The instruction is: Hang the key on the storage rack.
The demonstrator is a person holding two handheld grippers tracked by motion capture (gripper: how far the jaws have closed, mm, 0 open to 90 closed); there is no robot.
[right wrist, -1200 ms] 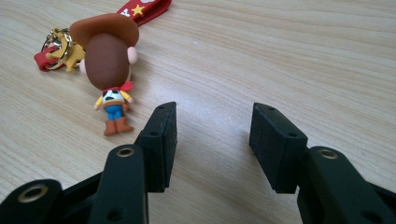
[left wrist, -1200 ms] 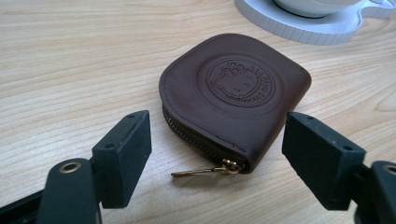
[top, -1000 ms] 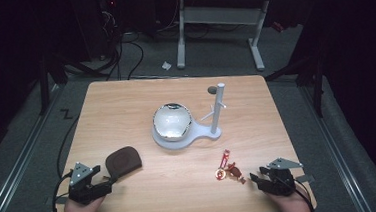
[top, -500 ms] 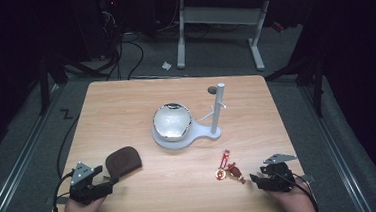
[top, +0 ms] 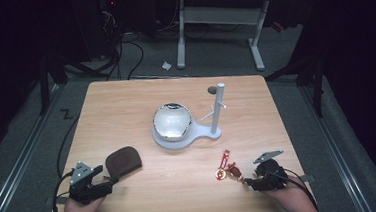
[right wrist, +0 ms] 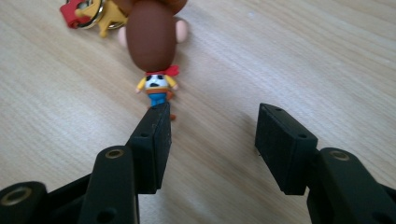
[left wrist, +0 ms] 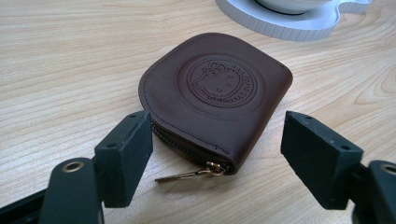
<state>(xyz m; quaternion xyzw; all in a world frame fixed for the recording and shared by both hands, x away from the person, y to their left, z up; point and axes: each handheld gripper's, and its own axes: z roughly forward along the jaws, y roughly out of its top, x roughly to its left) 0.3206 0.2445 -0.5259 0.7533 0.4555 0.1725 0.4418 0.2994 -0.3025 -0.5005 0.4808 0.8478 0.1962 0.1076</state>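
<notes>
A brown leather coin pouch (top: 123,160) (left wrist: 219,88) lies flat near the table's front left, its zip pull toward my left gripper (top: 112,180) (left wrist: 217,140). That gripper stands open, and the pouch's near edge reaches between its jaws without touching the pads. At the front right lies a keychain (top: 227,166) with a small cowboy figure (right wrist: 154,46), a red strap and a gold ring. My right gripper (top: 244,180) (right wrist: 212,123) is open and its jaws have just been opening. Nothing lies between them, and the figure's feet are just past one jaw's tip.
A white stand (top: 185,133) with a shiny bowl (top: 172,121) and an upright post (top: 219,104) sits mid-table. A small dark disc (top: 212,90) lies behind it. The wooden table (top: 126,105) has bare wood on either side. Desk legs and cables stand beyond the far edge.
The right gripper has shifted a little and risen slightly beside the keychain. The left gripper and the pouch have stayed put.
</notes>
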